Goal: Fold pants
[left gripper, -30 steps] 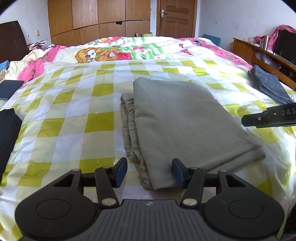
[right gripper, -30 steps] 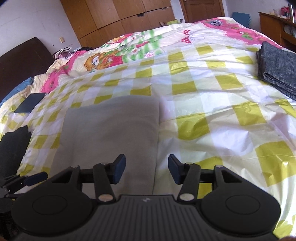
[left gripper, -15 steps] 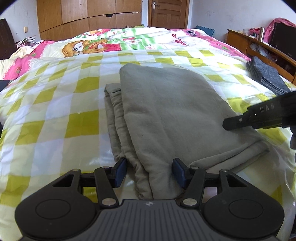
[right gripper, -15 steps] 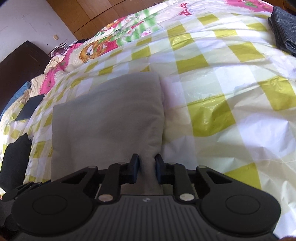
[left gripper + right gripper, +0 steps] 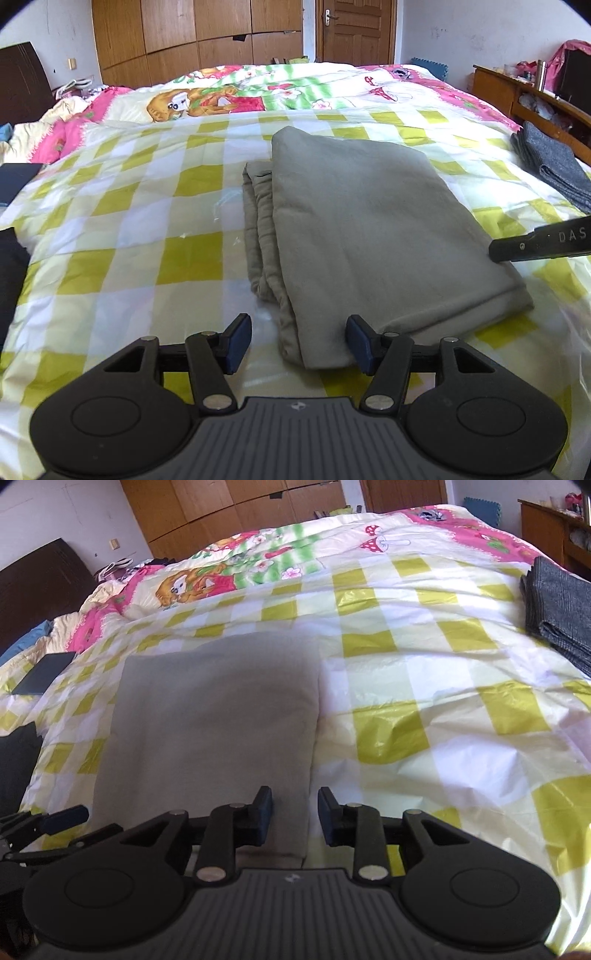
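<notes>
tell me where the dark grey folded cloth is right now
In both wrist views the dark grey folded cloth lies at the far right edge of the checked bedspread, apart from the olive pants.

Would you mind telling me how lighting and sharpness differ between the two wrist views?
Left wrist view: sharp, evenly lit, fisheye bending the wardrobe. Right wrist view: softer, the grey pants blurred and shadowed at their middle, sun glare on the checked cover.

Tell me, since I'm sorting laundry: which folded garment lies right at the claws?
The olive pants, mid-bed; the grey garment sits far off at the bed's right edge.
</notes>
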### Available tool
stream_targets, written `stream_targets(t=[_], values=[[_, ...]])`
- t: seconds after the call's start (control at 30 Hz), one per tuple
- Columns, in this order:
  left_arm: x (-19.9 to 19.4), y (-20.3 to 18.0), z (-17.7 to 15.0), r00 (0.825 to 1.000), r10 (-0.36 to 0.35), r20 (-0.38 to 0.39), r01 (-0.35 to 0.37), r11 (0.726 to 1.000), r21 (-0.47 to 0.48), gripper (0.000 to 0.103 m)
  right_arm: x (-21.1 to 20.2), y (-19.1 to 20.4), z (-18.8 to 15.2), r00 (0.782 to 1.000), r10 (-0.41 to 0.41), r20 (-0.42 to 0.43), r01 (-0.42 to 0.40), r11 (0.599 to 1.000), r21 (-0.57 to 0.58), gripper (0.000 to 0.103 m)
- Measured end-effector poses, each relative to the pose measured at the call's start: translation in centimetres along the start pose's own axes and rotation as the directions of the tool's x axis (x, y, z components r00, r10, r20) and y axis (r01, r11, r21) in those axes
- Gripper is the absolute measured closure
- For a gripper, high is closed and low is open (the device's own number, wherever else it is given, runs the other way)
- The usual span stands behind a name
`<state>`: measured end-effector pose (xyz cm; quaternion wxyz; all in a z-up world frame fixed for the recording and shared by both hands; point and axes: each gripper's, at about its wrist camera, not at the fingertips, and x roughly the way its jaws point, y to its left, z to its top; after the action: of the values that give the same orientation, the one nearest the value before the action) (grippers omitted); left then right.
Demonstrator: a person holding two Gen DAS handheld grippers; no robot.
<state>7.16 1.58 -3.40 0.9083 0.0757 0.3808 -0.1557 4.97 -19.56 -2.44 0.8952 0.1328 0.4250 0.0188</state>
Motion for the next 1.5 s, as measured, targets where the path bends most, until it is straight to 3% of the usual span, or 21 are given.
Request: stream_targets(t=[0.2,0.57,0.63,0.77,1.17,1.5], values=[[-1.1,-1.3,-1.5,1.0,0.009,-0.021,-0.008,1.0,0.026,0.033,-1.8,0.9,-1.4,1.0,0.011,0.014,-0.011,1.0,0.005,0.064],[-3.3,-1.7,-2.0,1.0,0.011,-0.002,-0.011,1.0,-0.012,0.032,-3.0,2.2,-2.2,0.999,0.046,-0.006,-0.046,0.999,0.003,0.064],[-3.8,-1.8,-2.1,1.0,0.019,0.006,-0.018,1.0,-0.02,0.031,-3.4,2.6,-2.8,0.998,0.057,-0.006,-0.057,0.998,0.001,0.064],[-4.6,-2.0,-2.5,0.998,0.055,0.028,-0.054,0.998,-0.014,0.017,-4.4,3.2,-4.3,0.997,0.079,-0.004,-0.079,0.997,0.001,0.064],[-6.7,-2.6,-3.9,0.994,0.101,0.049,-0.1,0.995,-0.023,0.0,-6.6,4.2,-6.3,0.996,0.09,0.008,-0.09,0.996,0.015,0.063],[-8.4,-2.5,-5.2,0.992,0.11,0.061,-0.106,0.992,-0.065,0.0,-7.8,4.4,-8.6,0.996,0.089,-0.014,-0.088,0.996,0.008,0.062]])
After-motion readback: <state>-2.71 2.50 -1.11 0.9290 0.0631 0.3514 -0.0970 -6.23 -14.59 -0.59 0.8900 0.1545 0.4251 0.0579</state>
